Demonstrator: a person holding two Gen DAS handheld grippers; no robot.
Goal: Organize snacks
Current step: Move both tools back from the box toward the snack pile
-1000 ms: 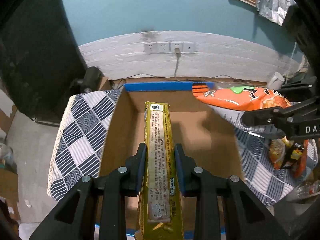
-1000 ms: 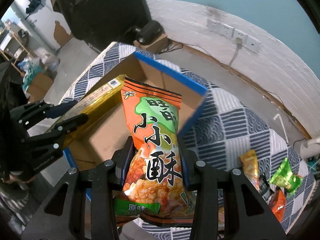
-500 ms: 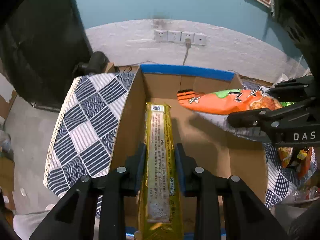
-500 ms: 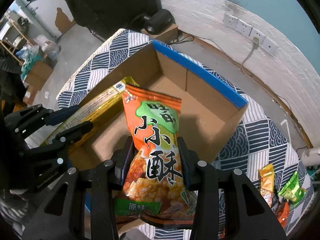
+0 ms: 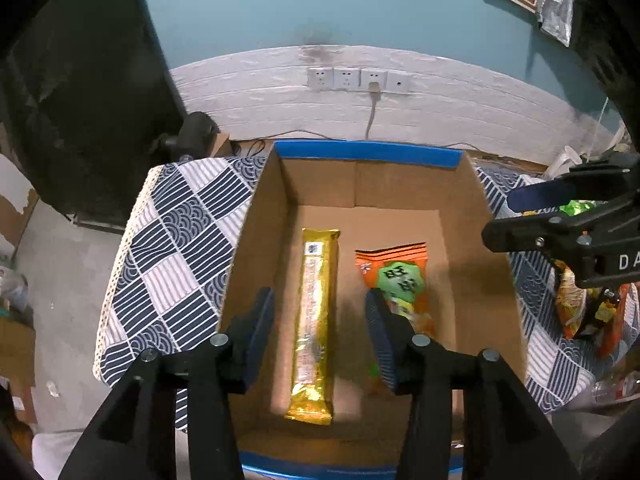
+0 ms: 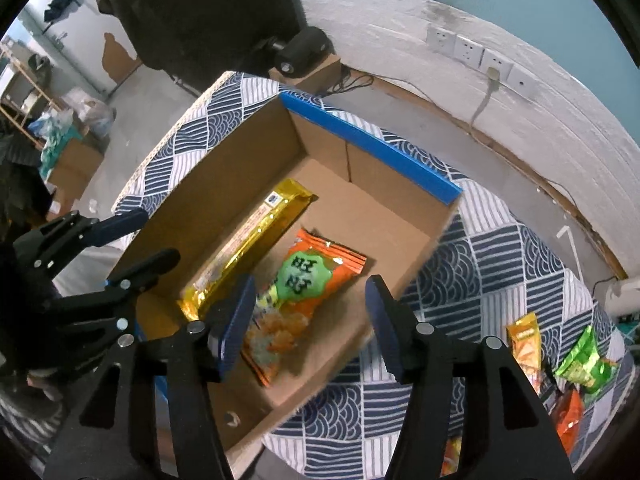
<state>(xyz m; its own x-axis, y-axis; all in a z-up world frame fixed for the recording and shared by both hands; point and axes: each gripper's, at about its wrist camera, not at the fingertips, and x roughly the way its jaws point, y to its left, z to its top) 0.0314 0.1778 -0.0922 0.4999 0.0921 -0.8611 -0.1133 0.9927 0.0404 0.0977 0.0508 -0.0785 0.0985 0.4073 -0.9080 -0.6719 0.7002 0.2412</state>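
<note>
- Snacks now in the cardboard box (image 5: 260, 240): the gold packet (image 5: 316, 312) and the orange bag (image 6: 304, 292) lie flat on the box floor, side by side, gold to the left, with a narrow strip of floor showing between them in the left wrist view.
- Left gripper (image 5: 320, 332): your jaws stand spread wide with nothing between them, straddling the gold packet from above. Judged from the clearance at both fingers, the packet is free.
- Right gripper (image 6: 308, 320): your jaws are likewise apart and hold nothing; the orange bag lies beneath them, free of both fingers.
- Hazard, withdrawal: your left gripper's right finger sits over the orange bag's lower part. A sideways exit could drag the bag or ride it up onto the gold packet. Lift straight up.
- Hazard, box wall: both grippers hang within the box opening. A swing outward could catch a wall and shift the box across the patterned cloth (image 5: 176, 264).
- Hazard, collision: the two grippers are close together. Retract one at a time.
- Remaining snacks (image 6: 560, 360): several packets lie on the cloth to the right of the box, well apart from it. They overlap in a loose pile, so a careless grab may pinch two at once.
- Their exact count cannot be told.
</note>
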